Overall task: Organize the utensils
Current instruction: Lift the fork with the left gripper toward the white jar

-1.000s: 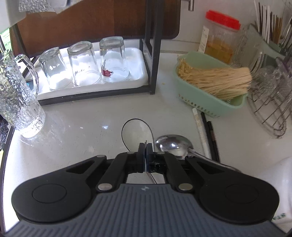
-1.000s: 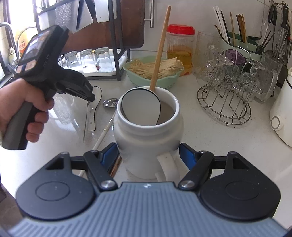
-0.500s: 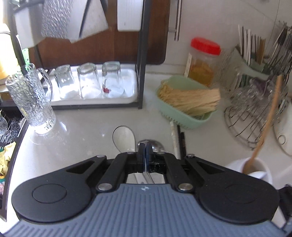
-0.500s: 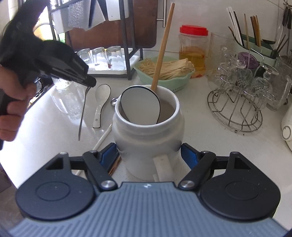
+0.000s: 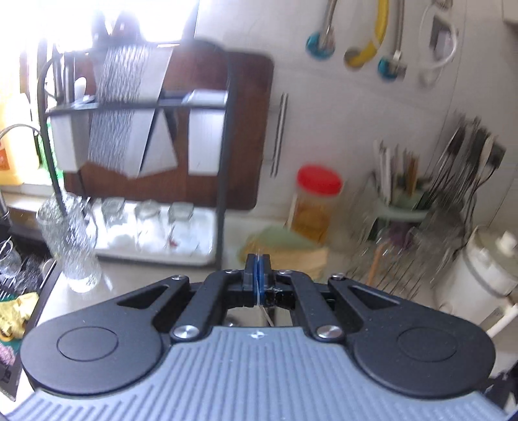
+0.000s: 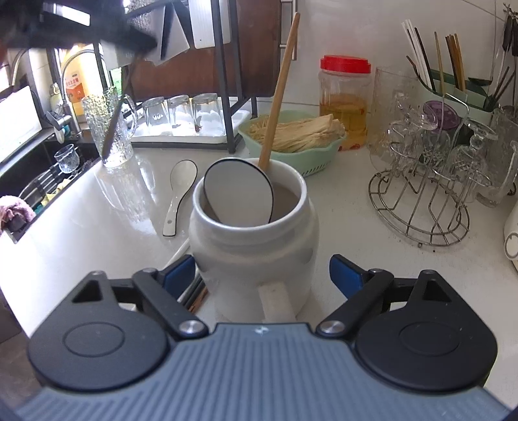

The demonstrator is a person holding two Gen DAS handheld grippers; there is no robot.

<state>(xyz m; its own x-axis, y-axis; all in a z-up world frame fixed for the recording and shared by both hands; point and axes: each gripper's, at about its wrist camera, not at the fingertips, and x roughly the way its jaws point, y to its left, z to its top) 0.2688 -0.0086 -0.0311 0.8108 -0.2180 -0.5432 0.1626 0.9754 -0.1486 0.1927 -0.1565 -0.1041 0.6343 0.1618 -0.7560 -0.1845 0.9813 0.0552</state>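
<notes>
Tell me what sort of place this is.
Most likely a home kitchen counter: upturned glasses draining on a rack tray, a sink tap at the left, and a chopstick holder against the wall.

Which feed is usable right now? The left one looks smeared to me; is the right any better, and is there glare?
Left wrist view: motion-blurred, window blown out, red-lidded jar and utensil holder smeared; only the left gripper is sharp. Right wrist view: crisp, white crock and ceramic spoon clear, some sheen on the counter, fisheye bending at the edges.
</notes>
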